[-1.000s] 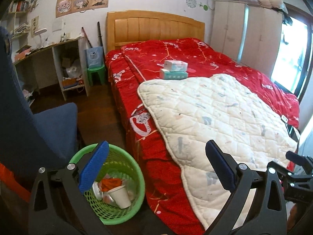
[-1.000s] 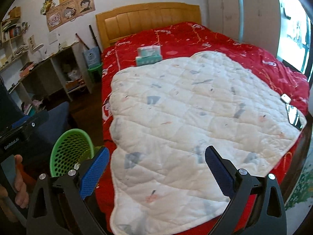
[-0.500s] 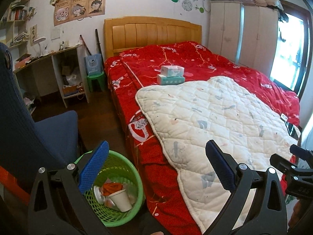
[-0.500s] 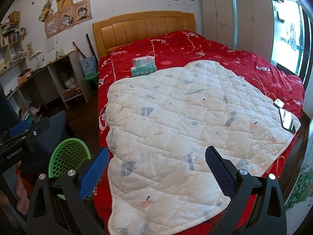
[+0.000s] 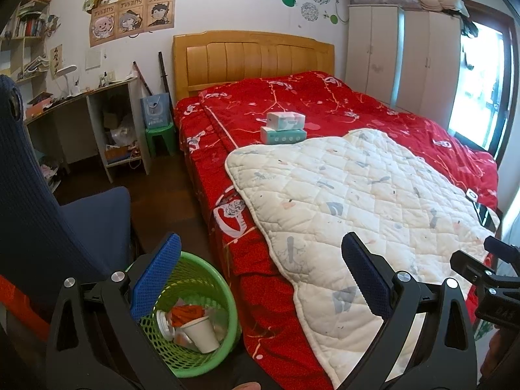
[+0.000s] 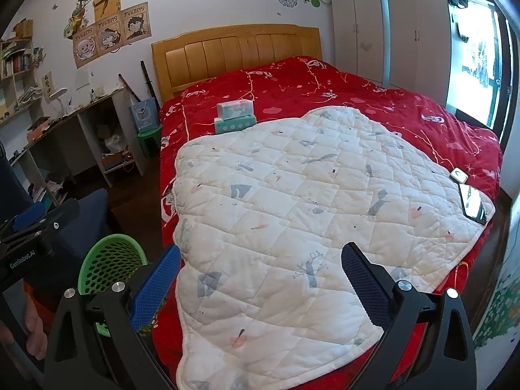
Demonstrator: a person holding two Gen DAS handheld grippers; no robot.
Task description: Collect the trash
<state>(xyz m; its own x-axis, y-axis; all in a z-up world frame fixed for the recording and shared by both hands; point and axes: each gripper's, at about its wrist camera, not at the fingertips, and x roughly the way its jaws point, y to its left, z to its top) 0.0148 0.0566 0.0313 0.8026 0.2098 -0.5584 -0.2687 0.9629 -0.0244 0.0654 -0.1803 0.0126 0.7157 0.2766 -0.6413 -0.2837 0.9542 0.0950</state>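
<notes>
Fingers (image 5: pixel 156 279) of the left gripper (image 5: pixel 261 271) are spread wide with nothing between them; the right gripper (image 6: pixel 260 271) has its blue pads (image 6: pixel 364 286) spread the same way, also empty. Left gripper hangs above the floor at the foot corner of the bed (image 5: pixel 292 104), its left finger overlapping the rim of the green basket (image 5: pixel 224 295) in view. Basket stands on the dark floor just beside the red bedspread (image 5: pixel 260 292), next to the blue chair (image 5: pixel 48 214). Trash is inside it: a white paper cup (image 5: pixel 201 333) lying tilted, a plastic lid (image 5: pixel 164 321) beside it, an orange wrapper (image 5: pixel 187 310) behind them. Right gripper is over the white quilt (image 6: pixel 292 201) spread on the bed; from its camera the basket shows at lower left (image 6: pixel 110 263), contents hidden. Two tissue boxes (image 5: pixel 283 128) are stacked on the red cover just past the quilt's far edge. A phone (image 6: pixel 473 204) lies on the quilt's right corner, a small white device (image 6: pixel 459 175) just beyond it. Desk (image 5: pixel 81 97) and green stool (image 5: pixel 159 136) stand along the wall left of the headboard; wardrobe (image 5: pixel 403 58) on the right.
</notes>
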